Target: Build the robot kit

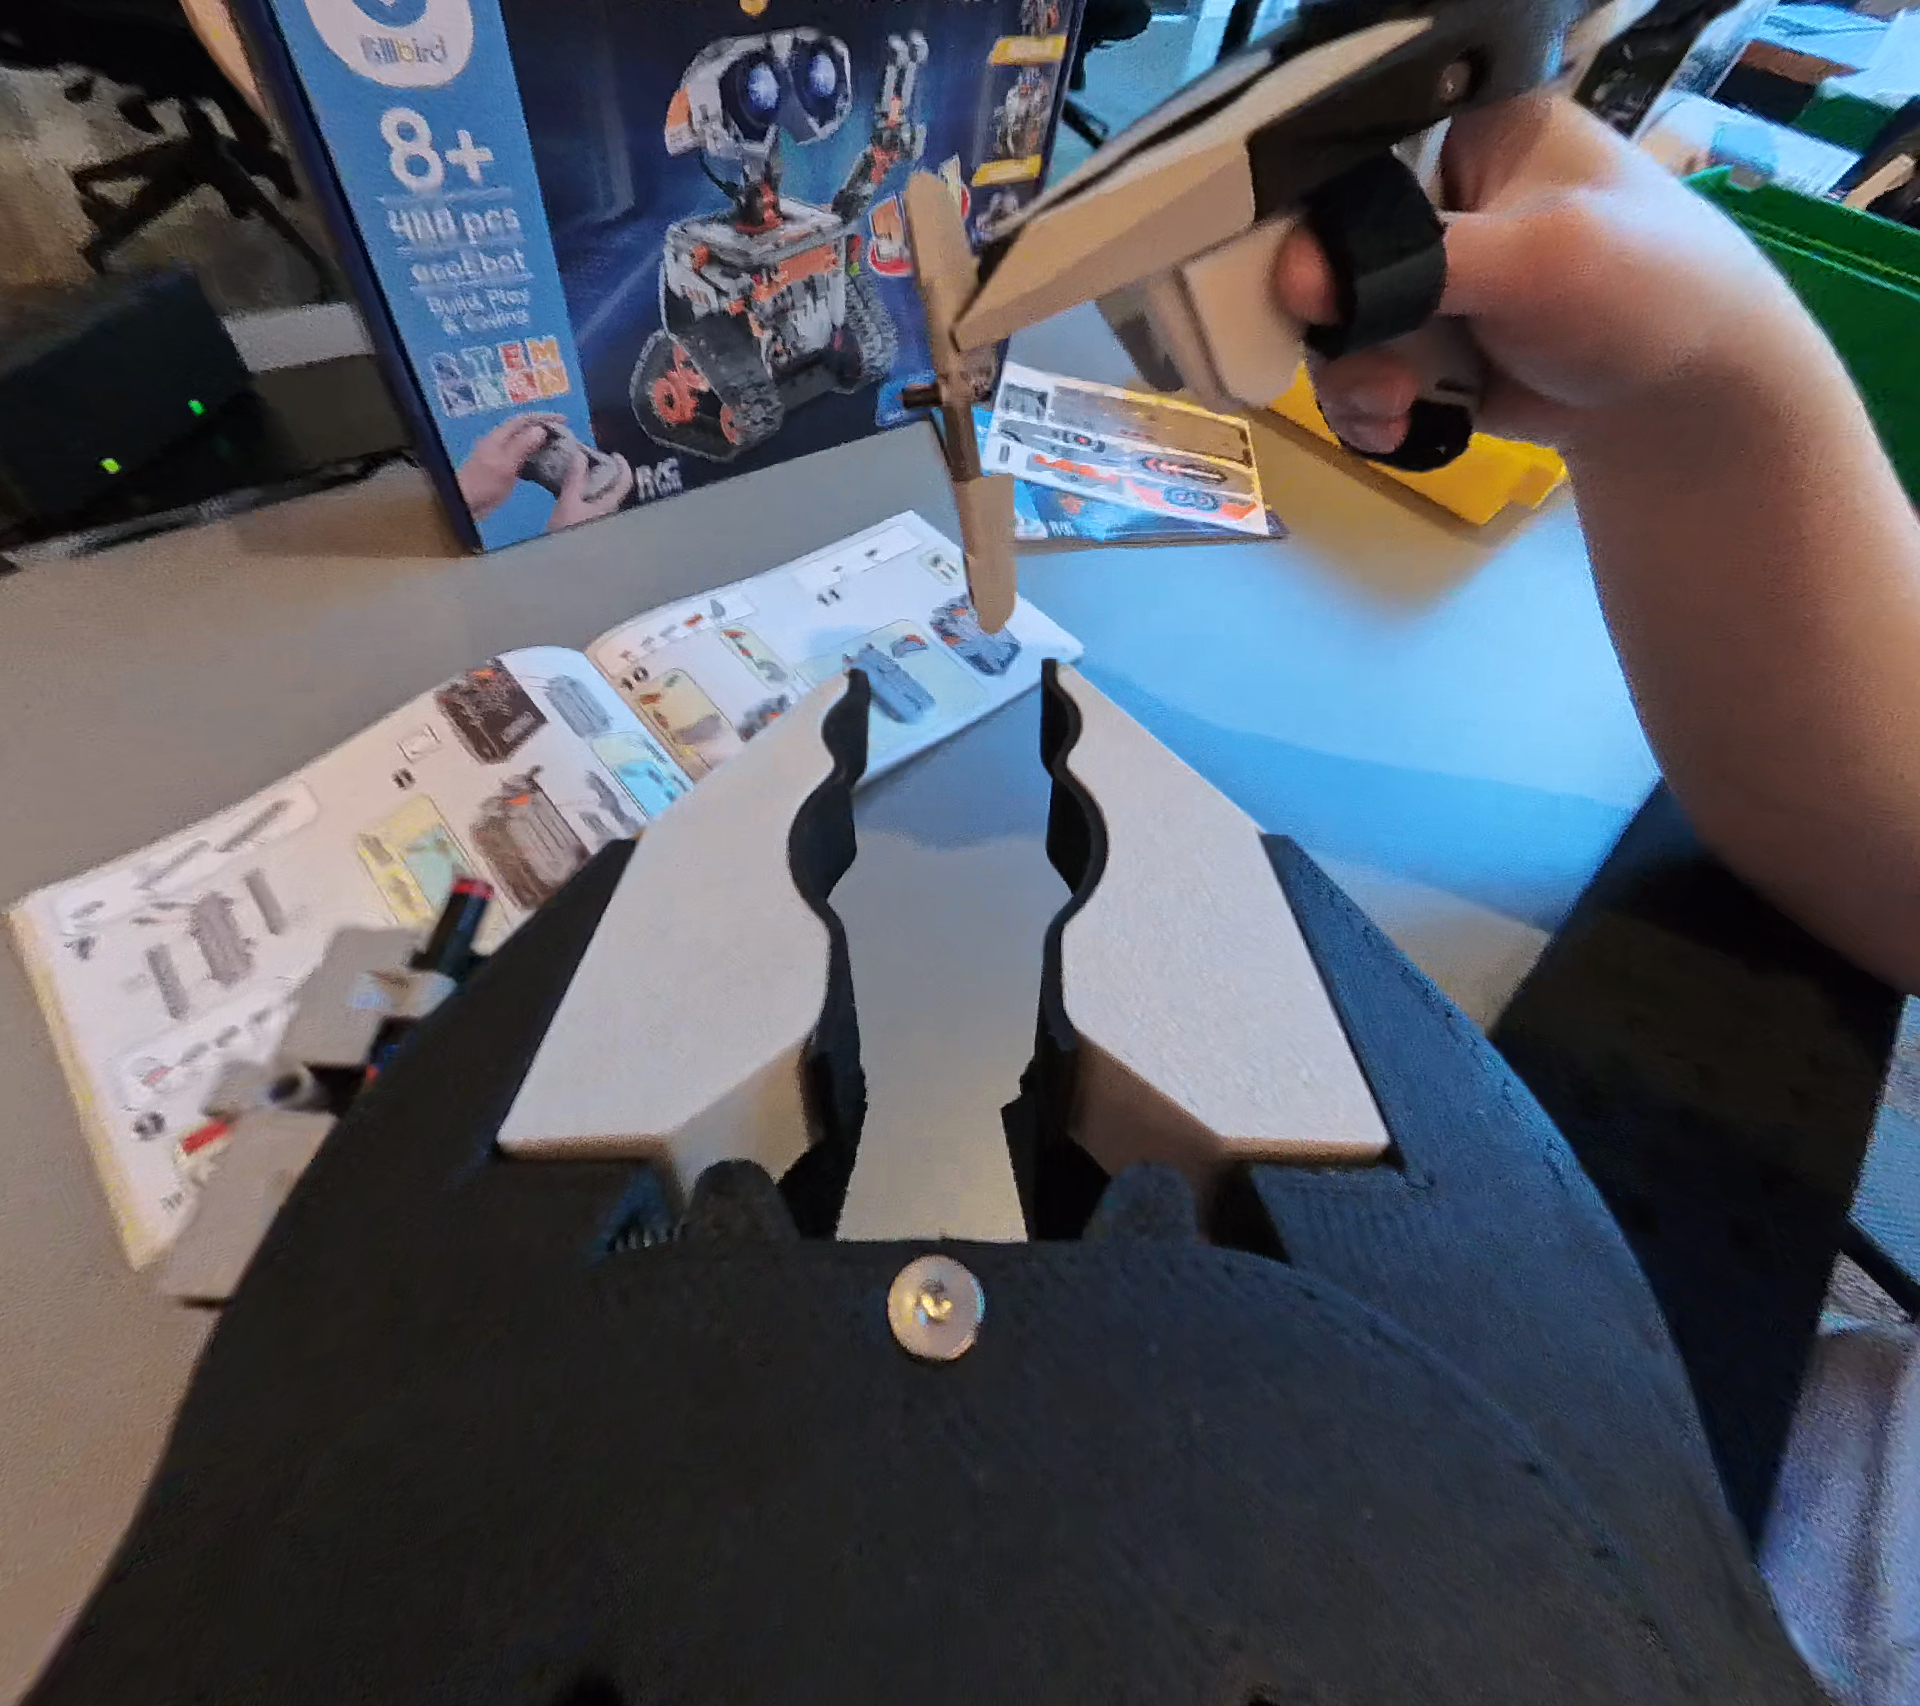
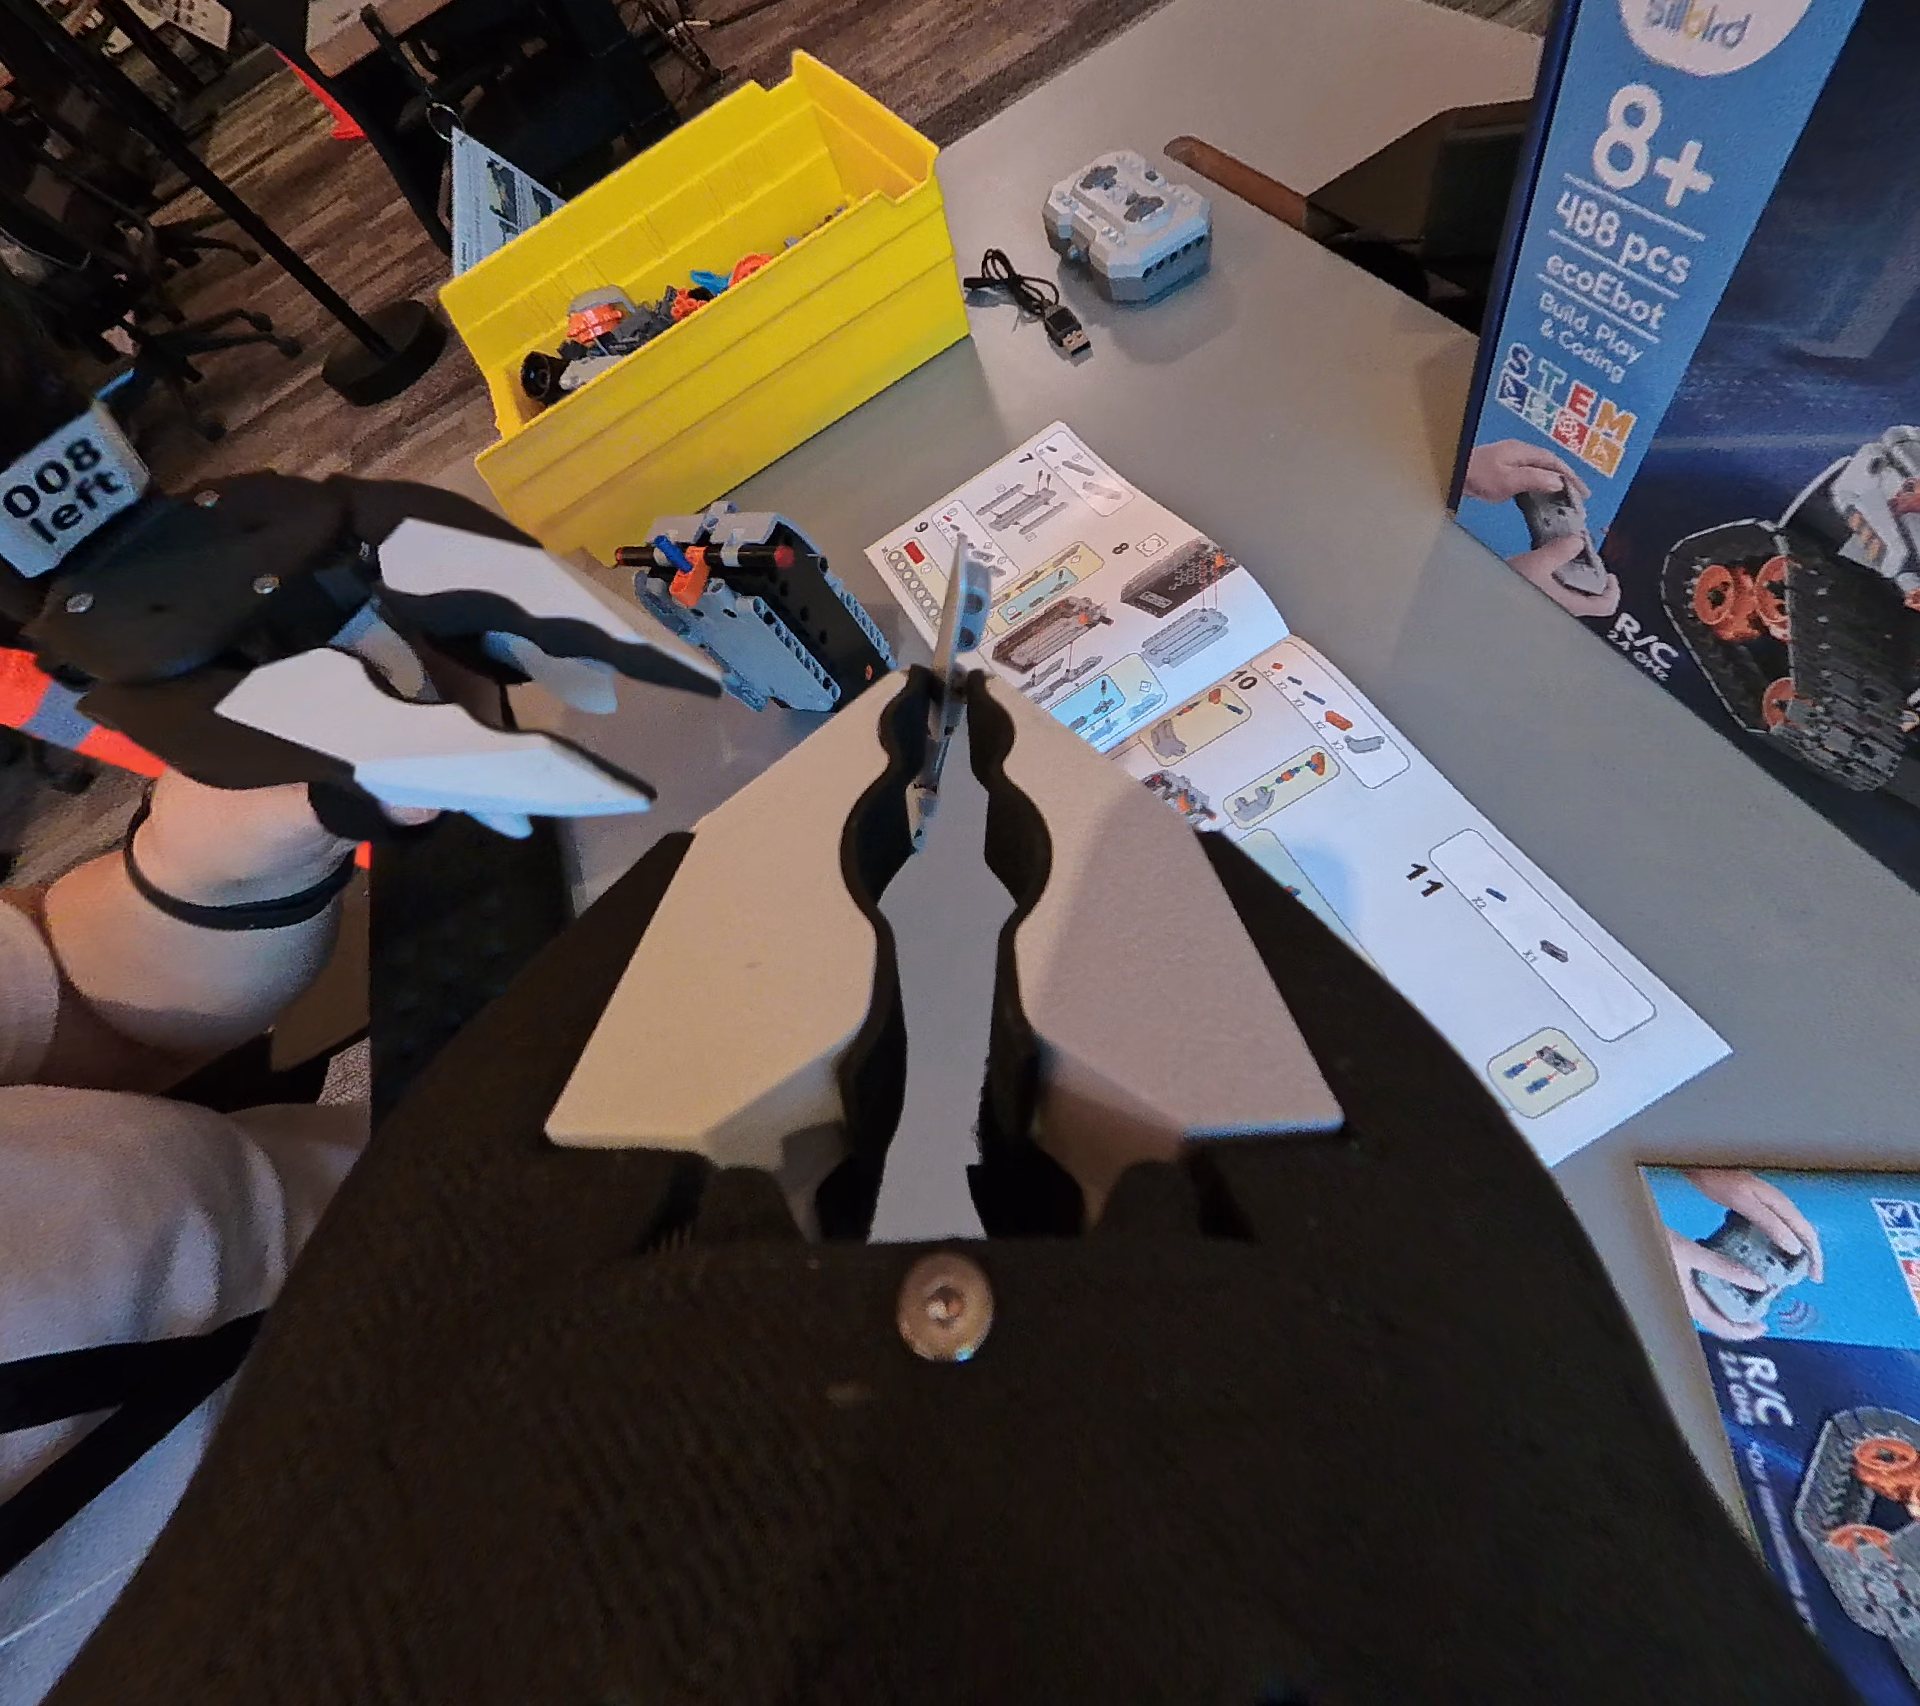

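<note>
My right gripper [image 2: 943, 688] is shut on a thin light-grey building beam [image 2: 962, 607] and holds it upright above the open instruction booklet [image 2: 1247, 721]. In the left wrist view that gripper [image 1: 966, 311] comes in from the upper right, and the beam [image 1: 987, 555] carries a dark pin across its middle. My left gripper [image 1: 951, 688] is open and empty, low over the booklet's [image 1: 499, 783] near edge. It also shows in the right wrist view [image 2: 681, 737], just left of the beam. A partly built grey and black assembly [image 2: 769, 607] stands beside it.
A large kit box [image 1: 644, 181] stands upright at the table's [image 2: 1299, 368] back. A yellow bin [image 2: 727, 368] holds several loose parts. A grey control unit [image 2: 1127, 222] and a USB cable [image 2: 1029, 300] lie beyond. A sticker sheet [image 1: 1132, 451] and a blue leaflet [image 2: 1808, 1344] lie flat. One gripper's finger ends stand about 8 cm off the other's.
</note>
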Demonstrator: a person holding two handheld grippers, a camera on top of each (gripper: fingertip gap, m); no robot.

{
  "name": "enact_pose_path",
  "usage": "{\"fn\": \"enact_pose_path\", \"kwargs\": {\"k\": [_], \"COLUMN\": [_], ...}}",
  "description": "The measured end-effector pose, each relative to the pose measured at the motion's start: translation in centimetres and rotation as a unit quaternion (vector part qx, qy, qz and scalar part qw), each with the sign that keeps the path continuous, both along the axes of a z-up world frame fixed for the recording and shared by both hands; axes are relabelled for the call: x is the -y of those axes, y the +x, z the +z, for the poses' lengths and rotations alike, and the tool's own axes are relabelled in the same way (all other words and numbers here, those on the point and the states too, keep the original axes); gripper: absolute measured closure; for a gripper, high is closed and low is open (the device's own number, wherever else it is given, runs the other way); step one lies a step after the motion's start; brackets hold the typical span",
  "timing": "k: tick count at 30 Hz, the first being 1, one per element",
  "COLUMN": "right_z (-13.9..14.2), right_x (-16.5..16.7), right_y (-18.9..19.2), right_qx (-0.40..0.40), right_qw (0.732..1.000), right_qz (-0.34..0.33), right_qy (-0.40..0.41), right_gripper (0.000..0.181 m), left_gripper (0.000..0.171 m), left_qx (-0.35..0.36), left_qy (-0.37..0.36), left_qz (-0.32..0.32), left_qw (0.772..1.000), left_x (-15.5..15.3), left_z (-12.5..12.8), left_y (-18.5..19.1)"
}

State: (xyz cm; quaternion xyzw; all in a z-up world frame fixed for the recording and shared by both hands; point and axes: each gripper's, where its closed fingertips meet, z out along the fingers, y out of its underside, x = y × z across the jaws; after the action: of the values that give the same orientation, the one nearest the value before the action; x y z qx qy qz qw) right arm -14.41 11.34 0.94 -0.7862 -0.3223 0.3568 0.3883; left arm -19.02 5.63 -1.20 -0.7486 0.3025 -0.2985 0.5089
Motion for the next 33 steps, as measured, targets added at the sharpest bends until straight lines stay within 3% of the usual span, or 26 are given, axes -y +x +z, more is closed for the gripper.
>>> {"fn": "enact_pose_path", "kwargs": {"k": [5,11,16,23,25,27,33], "right_z": [2.0,4.8,6.4,7.5,7.9,7.9,9.0], "right_x": [0.3,0.7,0.9,1.4,1.8,1.9,2.0], "right_y": [0.9,2.9,4.3,5.2,5.1,5.2,5.5], "right_qx": [-0.013,-0.041,-0.088,-0.121,-0.125,-0.115,-0.117], "right_qw": [1.0,0.998,0.995,0.992,0.991,0.992,0.99], "right_qz": [-0.007,-0.02,-0.012,0.004,0.012,0.011,-0.005], "right_qy": [0.024,0.049,0.043,0.034,0.036,0.041,0.074], "right_gripper": [0.176,0.176,0.176,0.176,0.176,0.176,0.176], "left_gripper": [0.141,0.143,0.135,0.139,0.146,0.166,0.167], "left_qx": [0.007,0.054,0.074,0.109,0.109,0.111,0.15], "left_qy": [0.055,-0.009,-0.036,-0.058,-0.046,-0.041,-0.05], "left_qz": [-0.005,-0.098,-0.153,-0.243,-0.278,-0.284,-0.298], "left_qw": [0.998,0.994,0.985,0.962,0.953,0.952,0.941], "left_x": [-2.3,-3.9,-4.4,-3.2,-2.2,-2.2,-2.2], "left_z": [4.9,7.7,7.1,8.0,8.2,8.0,9.3], "left_y": [1.2,5.2,7.5,10.2,11.1,11.4,11.7]}}
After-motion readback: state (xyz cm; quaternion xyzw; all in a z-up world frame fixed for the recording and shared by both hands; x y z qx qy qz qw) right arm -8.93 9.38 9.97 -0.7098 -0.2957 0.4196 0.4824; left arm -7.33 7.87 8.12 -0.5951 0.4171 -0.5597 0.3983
